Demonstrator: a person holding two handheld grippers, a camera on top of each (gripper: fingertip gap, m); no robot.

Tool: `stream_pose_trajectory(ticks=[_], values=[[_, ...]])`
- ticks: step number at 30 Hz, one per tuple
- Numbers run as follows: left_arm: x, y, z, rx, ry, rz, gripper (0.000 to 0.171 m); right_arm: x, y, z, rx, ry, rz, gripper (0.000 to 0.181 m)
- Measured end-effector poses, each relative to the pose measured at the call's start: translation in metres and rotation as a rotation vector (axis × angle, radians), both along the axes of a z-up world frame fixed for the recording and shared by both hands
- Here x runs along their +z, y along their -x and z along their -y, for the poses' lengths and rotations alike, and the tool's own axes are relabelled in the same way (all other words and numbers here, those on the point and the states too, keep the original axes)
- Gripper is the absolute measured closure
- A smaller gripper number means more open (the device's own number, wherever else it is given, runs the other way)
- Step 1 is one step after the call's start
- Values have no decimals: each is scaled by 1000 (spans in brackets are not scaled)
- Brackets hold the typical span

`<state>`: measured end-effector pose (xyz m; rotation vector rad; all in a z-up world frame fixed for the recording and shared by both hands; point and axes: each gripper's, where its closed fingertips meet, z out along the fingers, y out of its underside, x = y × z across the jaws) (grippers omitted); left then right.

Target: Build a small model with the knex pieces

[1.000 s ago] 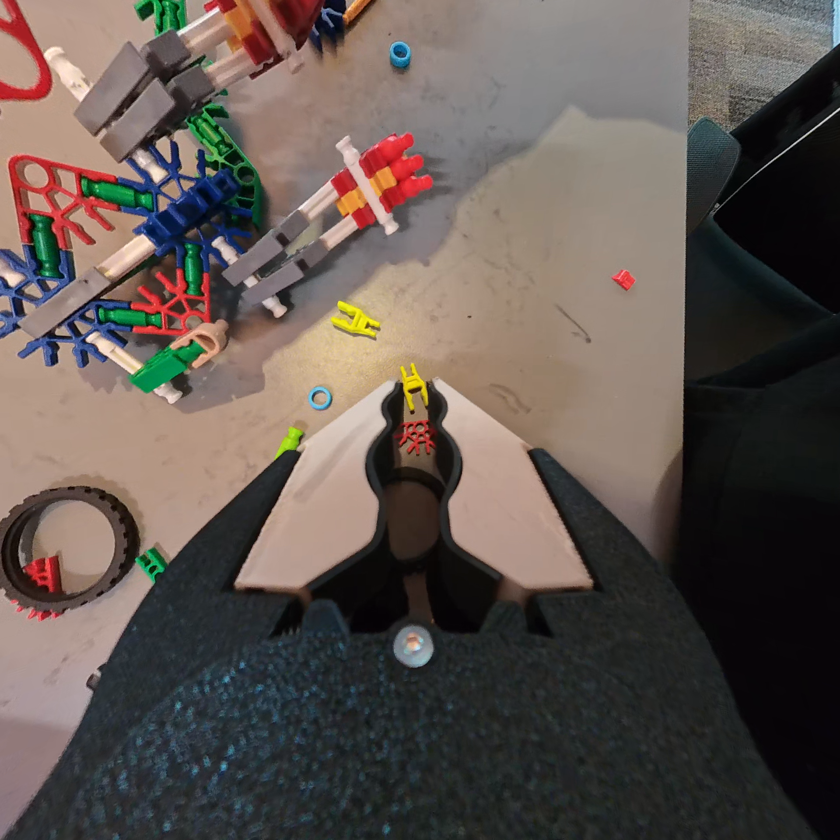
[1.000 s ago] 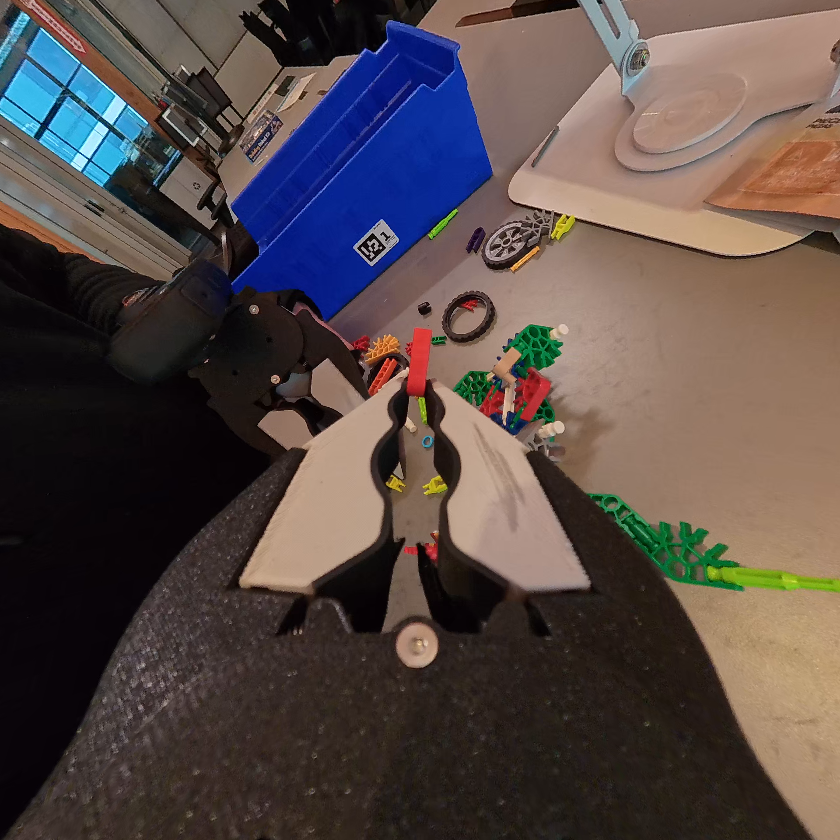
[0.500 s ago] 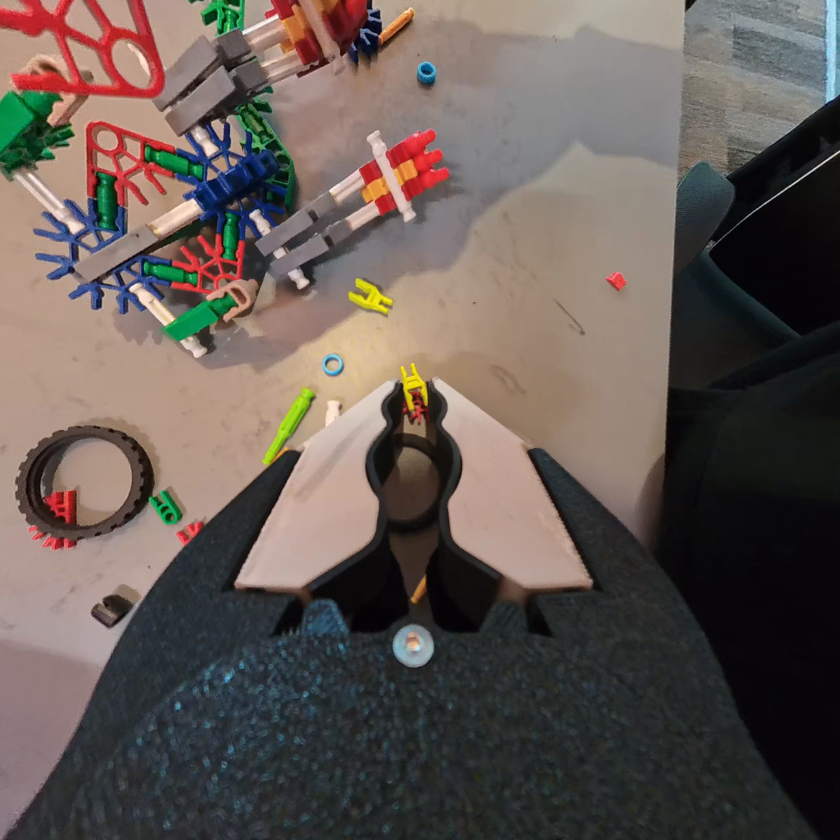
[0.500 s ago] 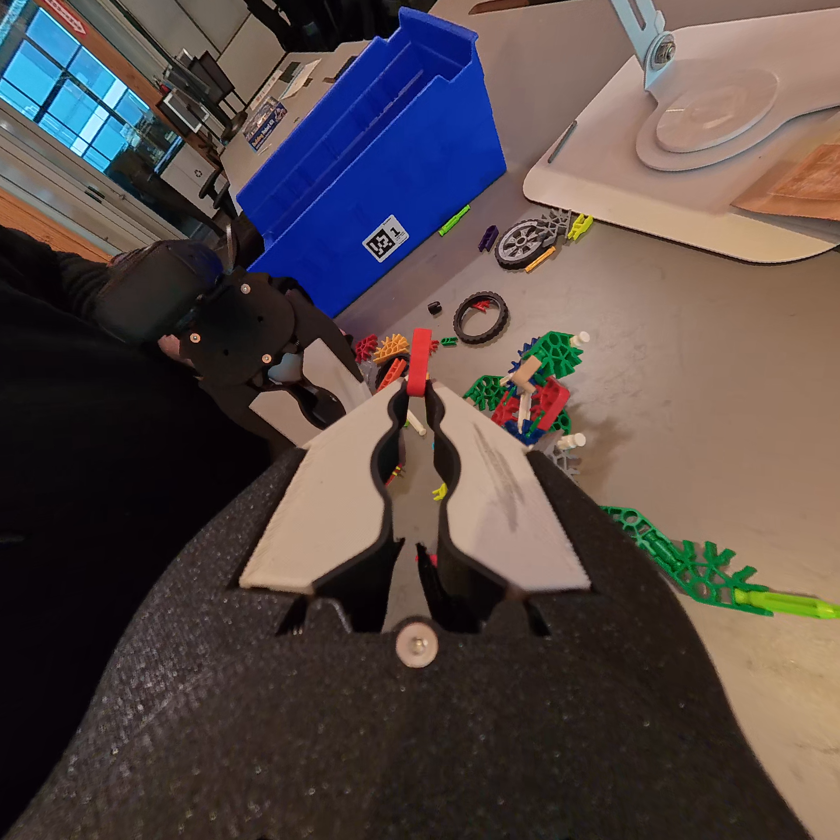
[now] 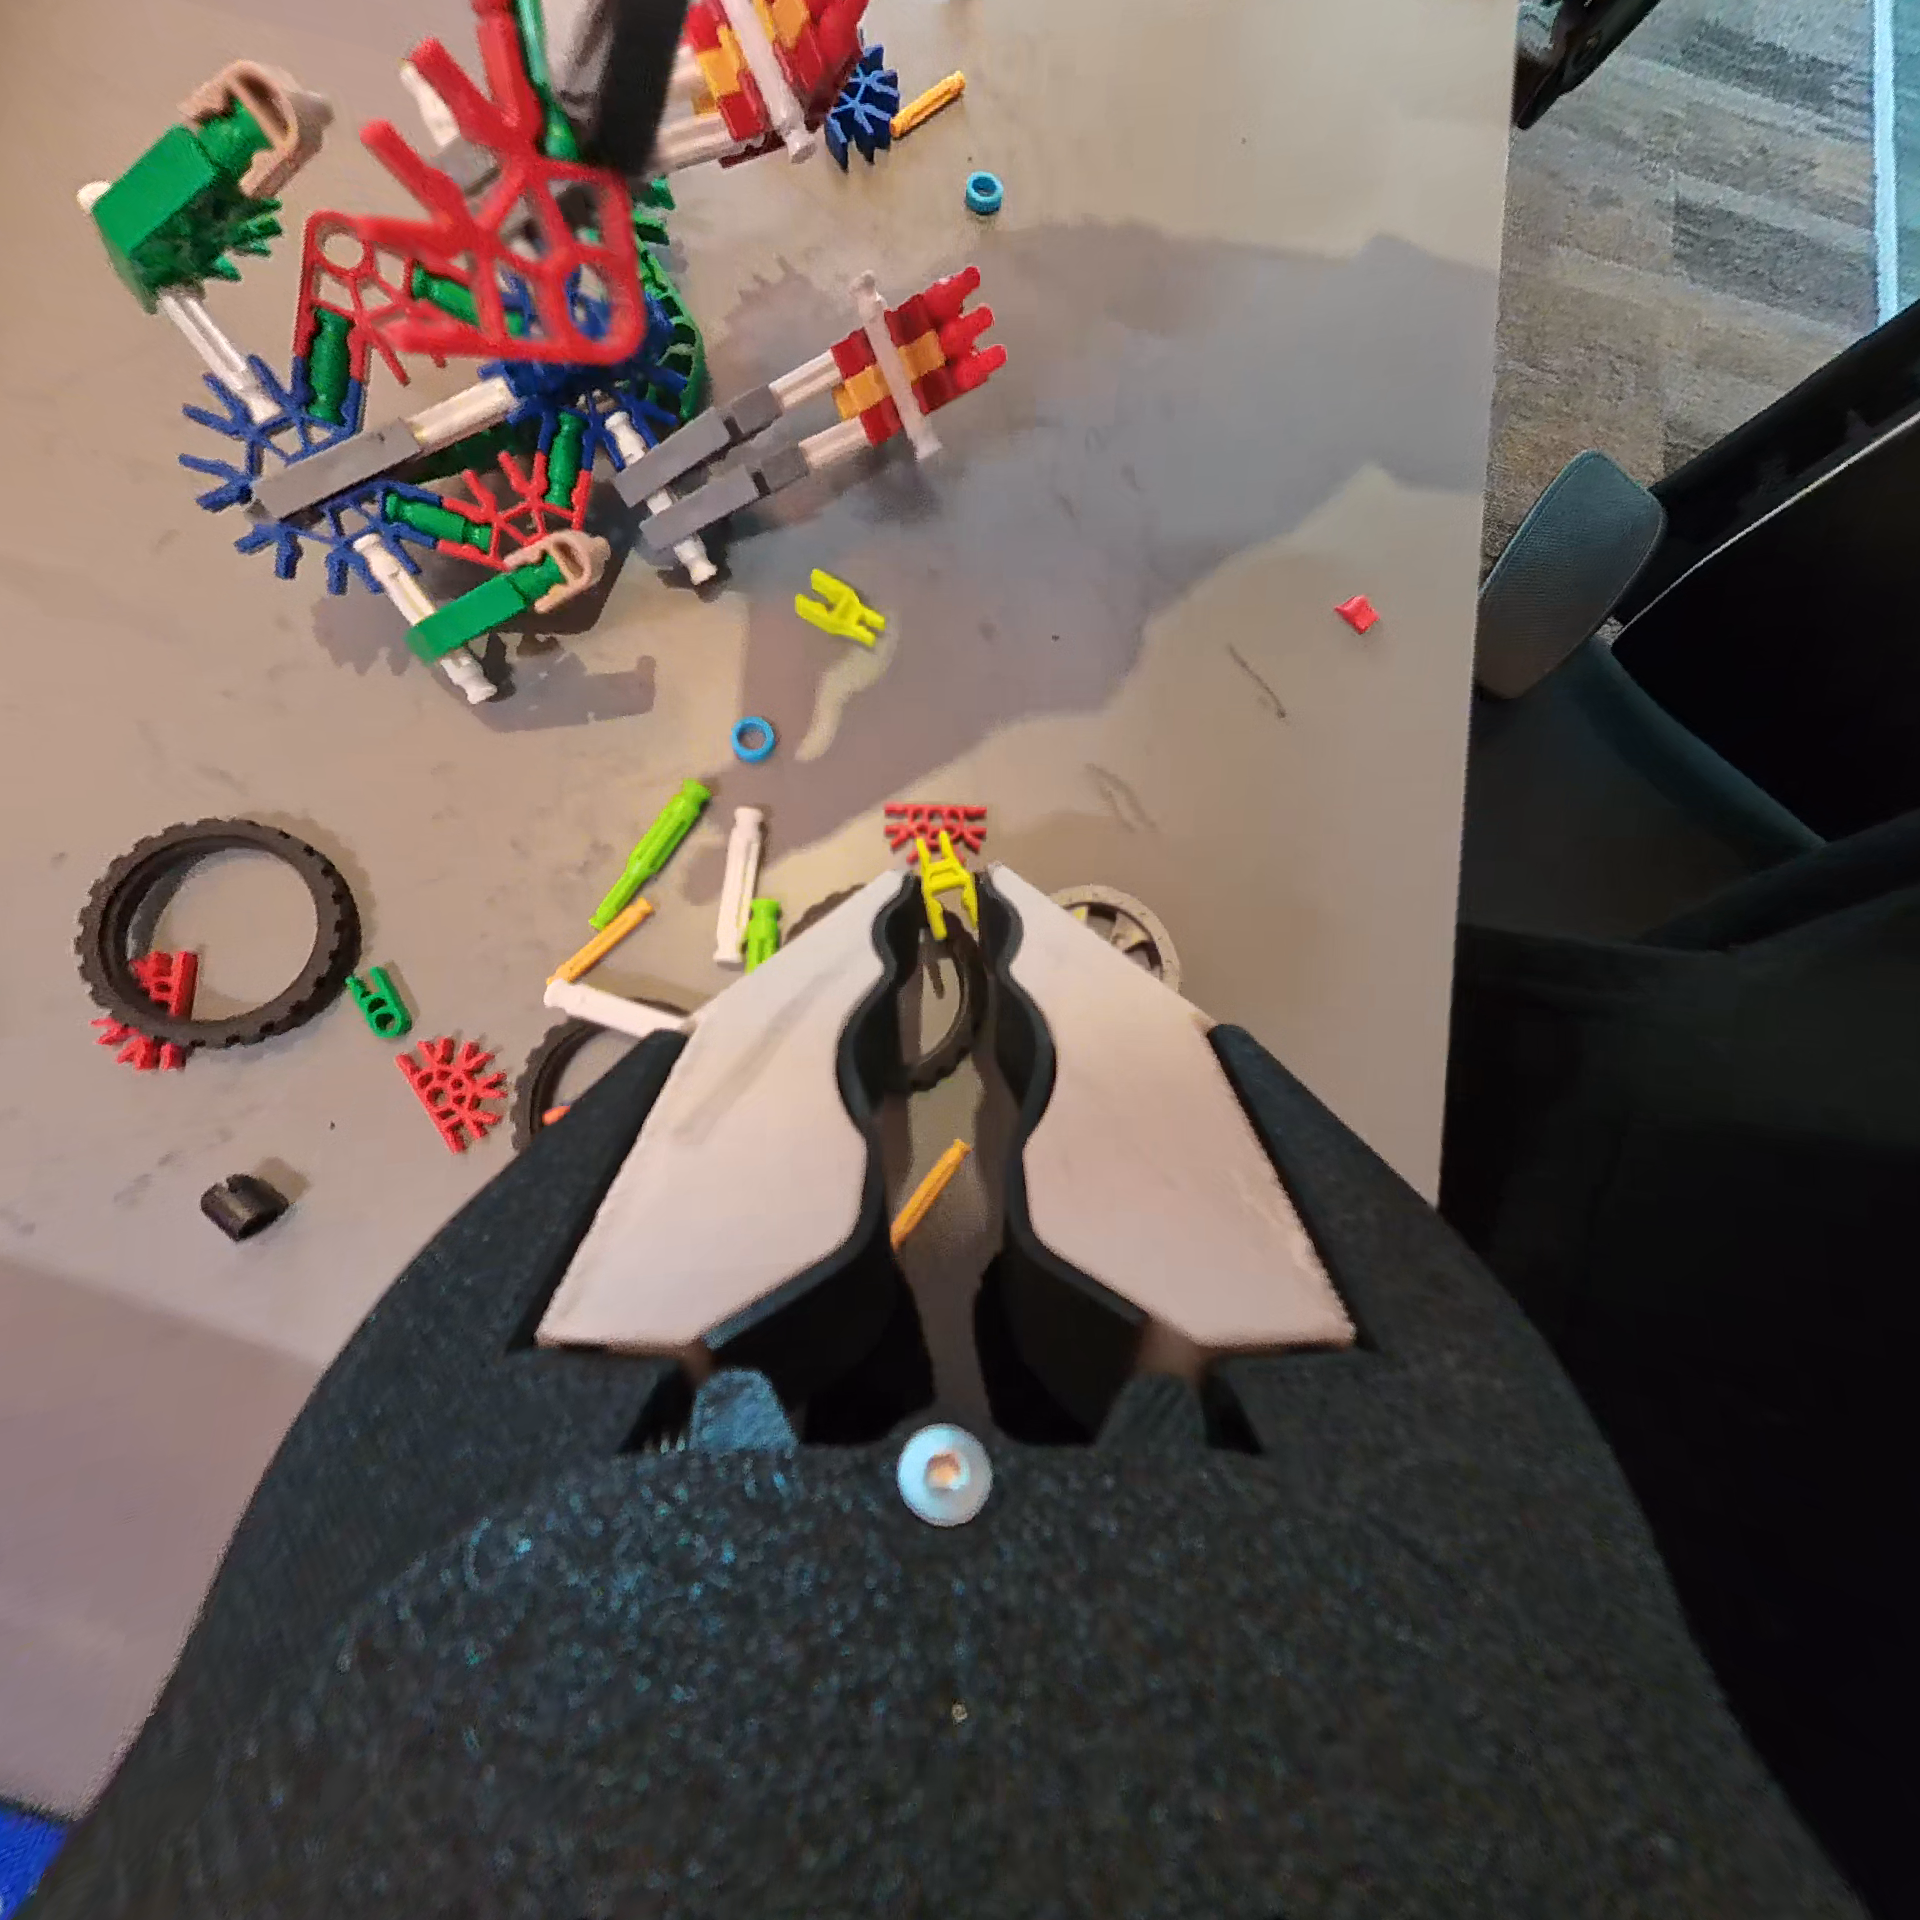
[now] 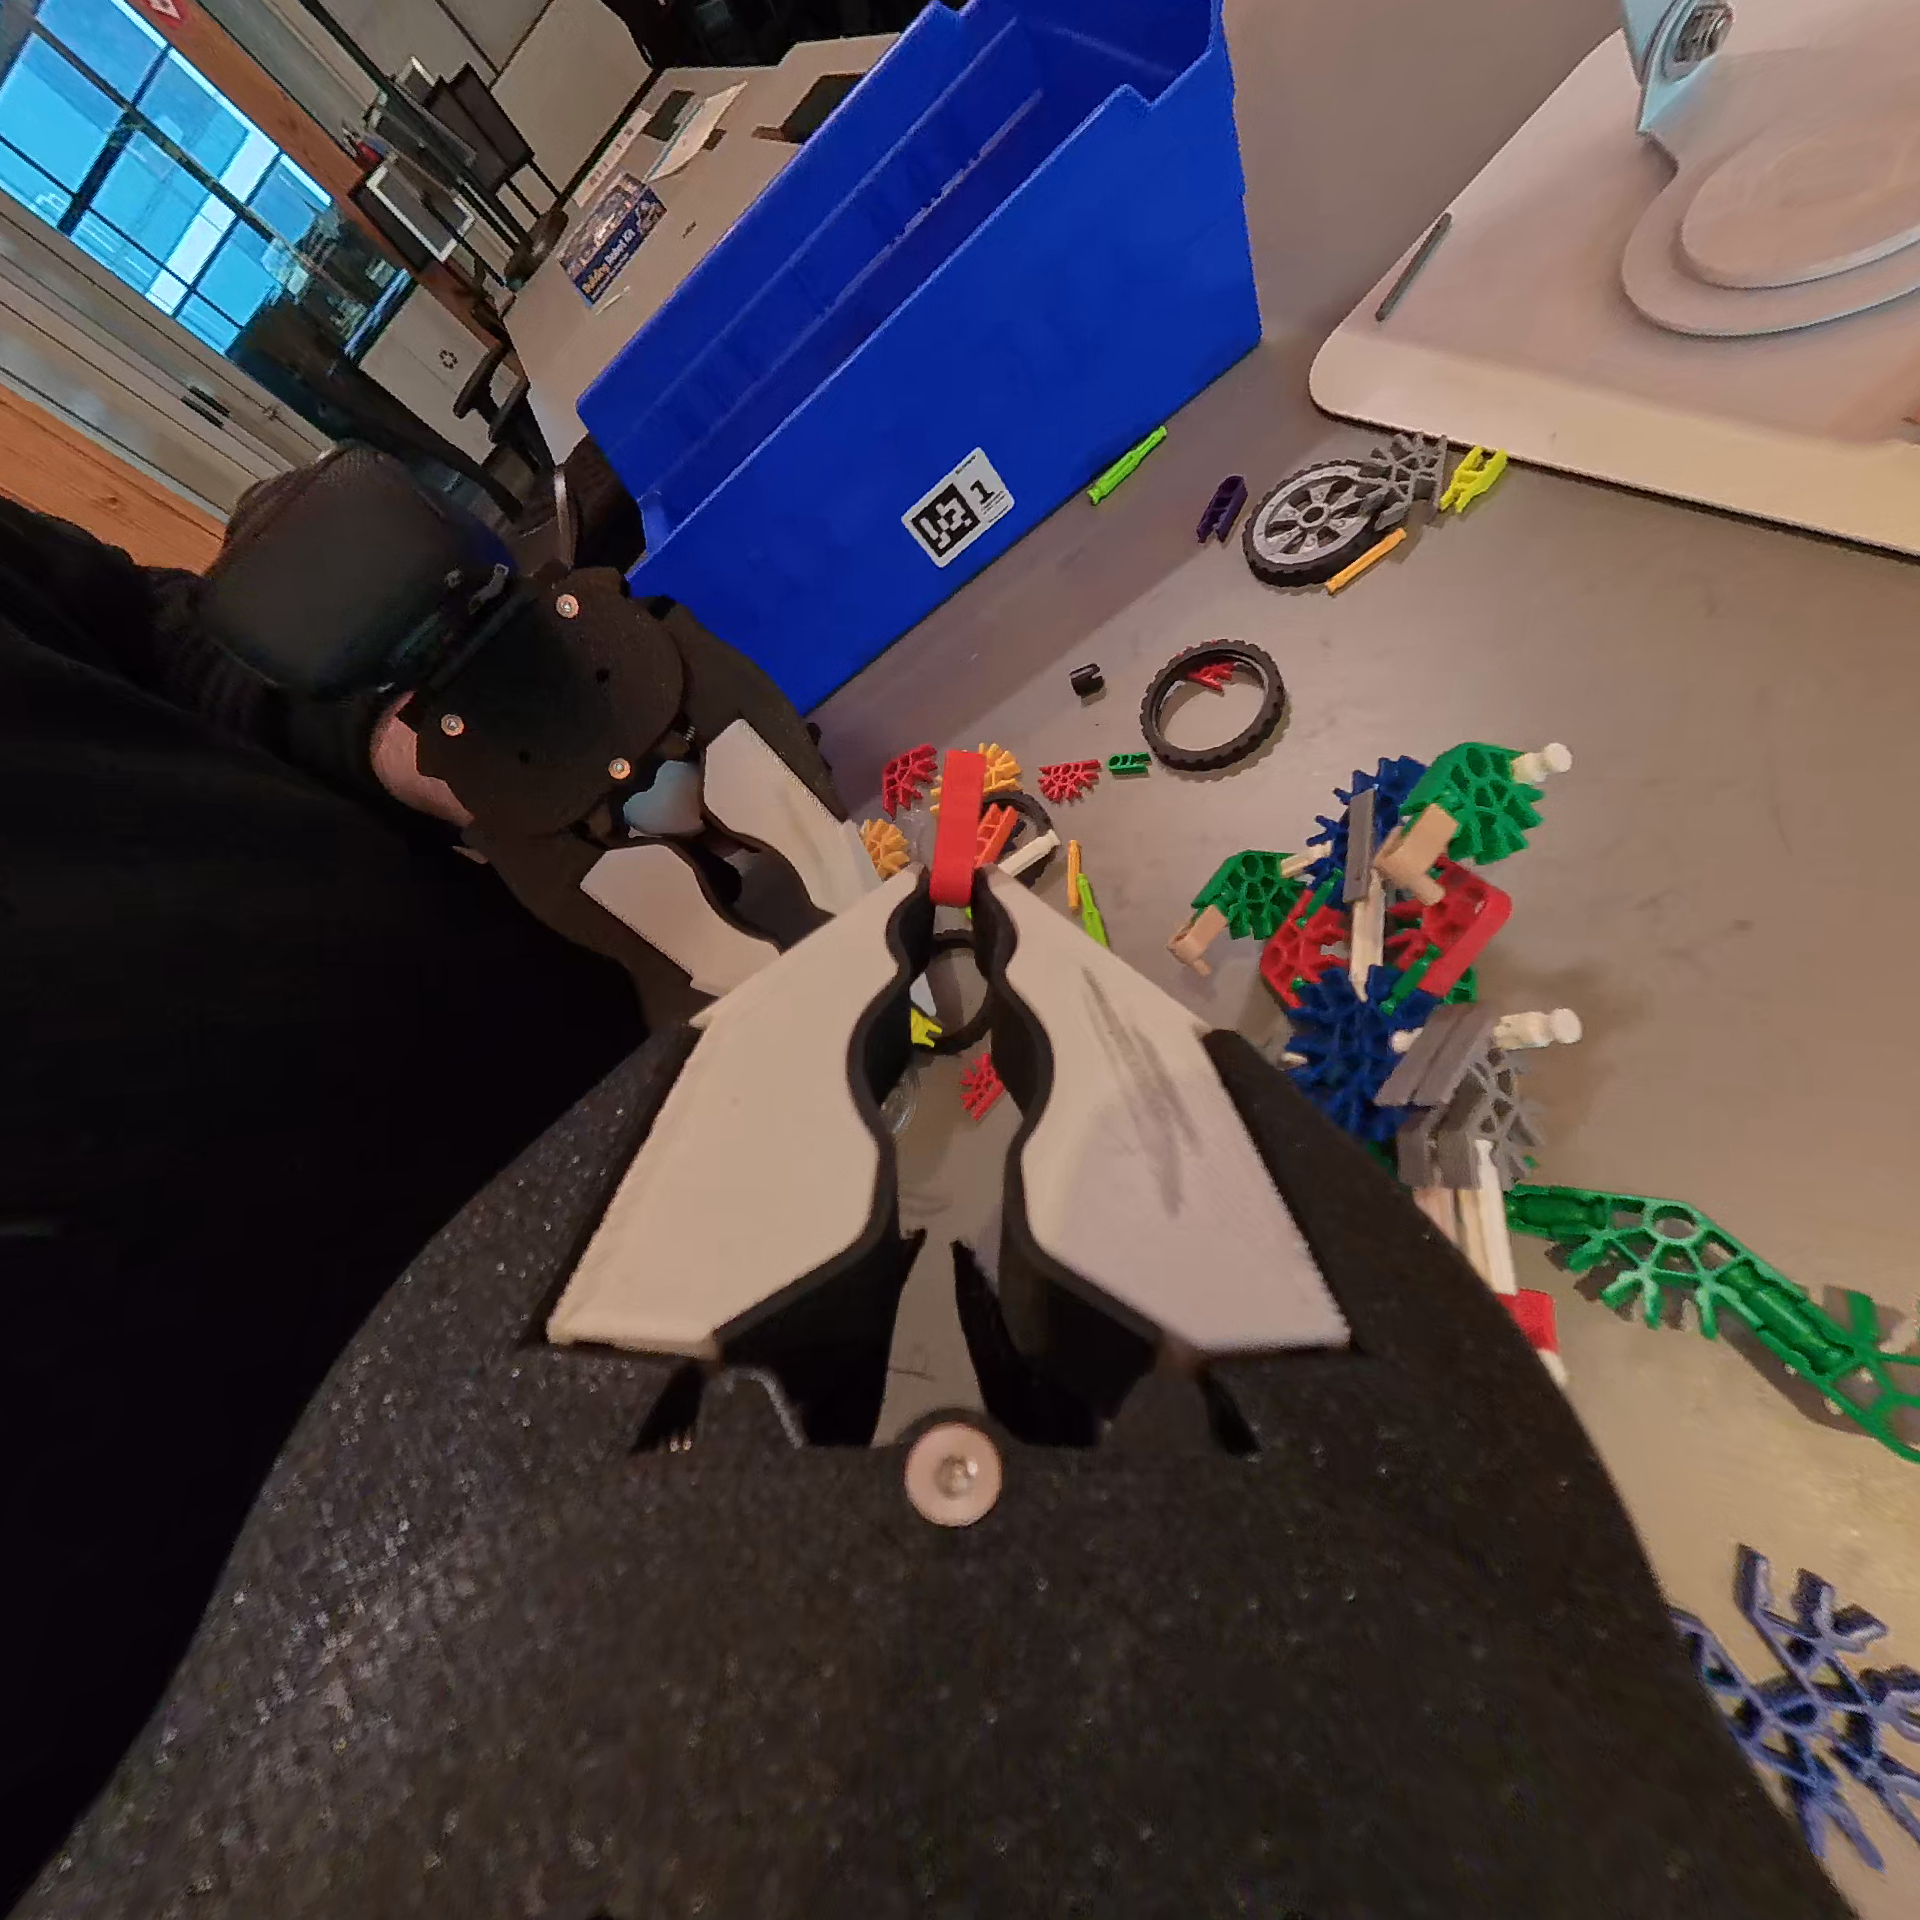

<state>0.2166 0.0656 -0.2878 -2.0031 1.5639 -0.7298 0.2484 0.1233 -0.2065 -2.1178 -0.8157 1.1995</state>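
Your left gripper [image 5: 943, 891] is clamped on a small yellow clip [image 5: 945, 894] above the grey table [image 5: 1195, 416] near its right edge, while your right gripper [image 6: 954, 891] pinches a red piece [image 6: 956, 821] upright, blue bin [image 6: 935, 312] far behind.

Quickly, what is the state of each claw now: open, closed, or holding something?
Left claw: closed on a small yellow clip at its tips.
Right claw: closed on a red rod piece that sticks out past the tips.
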Motion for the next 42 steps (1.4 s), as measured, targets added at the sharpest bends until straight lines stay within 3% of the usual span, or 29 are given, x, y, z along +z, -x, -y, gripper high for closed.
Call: stream_pose_trajectory(ticks=[25, 42], values=[[9, 12, -2, 43, -2, 49, 163, -20, 20, 25, -4, 64, -21, 175], [21, 10, -19, 86, -22, 63, 163, -9, 21, 10, 24, 35, -40, 175]])
